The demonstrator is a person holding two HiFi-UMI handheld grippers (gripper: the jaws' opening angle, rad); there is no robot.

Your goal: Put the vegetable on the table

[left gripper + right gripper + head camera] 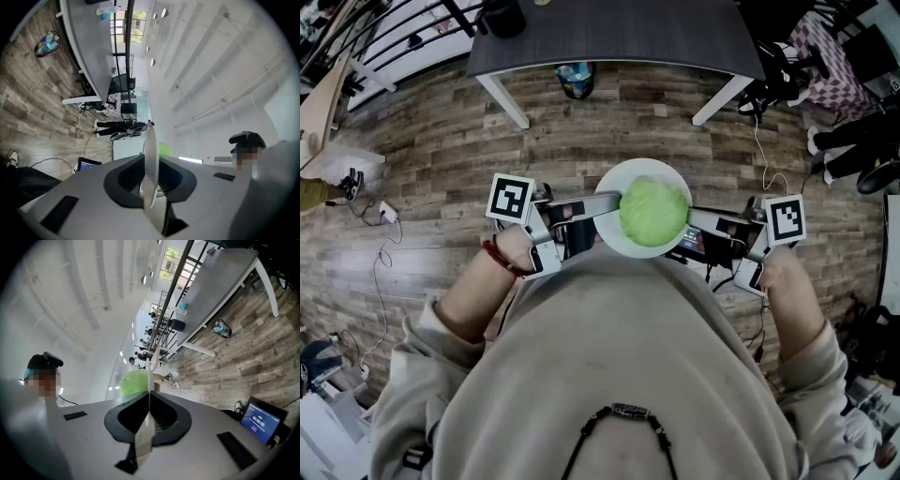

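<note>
I count one white plate [630, 249] and one green vegetable [654, 212]. I carry two grippers: my left gripper [612, 205] and my right gripper [695, 221]. Ahead I count one dark table [609, 33], one dark pot [503, 17], and what looks like one small bin [574, 79], though it is too small to be sure.
</note>
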